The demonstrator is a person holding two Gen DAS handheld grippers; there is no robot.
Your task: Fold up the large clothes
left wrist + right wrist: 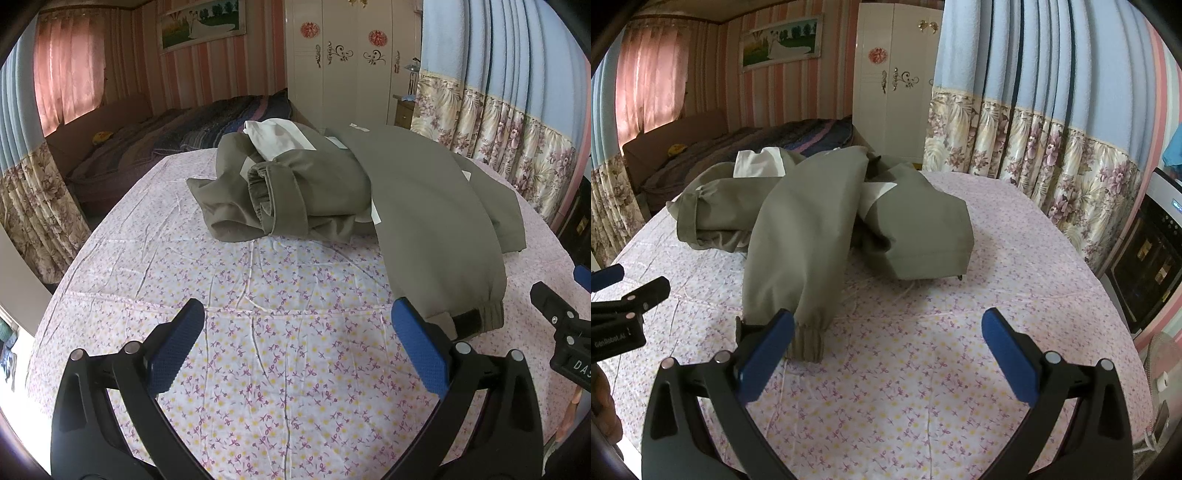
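Observation:
An olive-green jacket point(332, 184) with white lining lies crumpled on a floral-sheeted table point(258, 350). It also shows in the right wrist view point(812, 206). One long sleeve stretches toward me, ending in a ribbed cuff point(480, 317), also seen in the right wrist view point(809, 339). My left gripper point(299, 332) is open and empty over bare sheet, its right finger just beside the cuff. My right gripper point(888, 332) is open and empty, its left finger in front of the cuff. Each gripper shows at the edge of the other's view.
The table edge curves round on all sides. Floral and blue curtains point(1034, 129) hang to the right. A white wardrobe point(897, 74) and a bed point(166, 136) stand behind. A dark appliance point(1152, 258) stands at the right.

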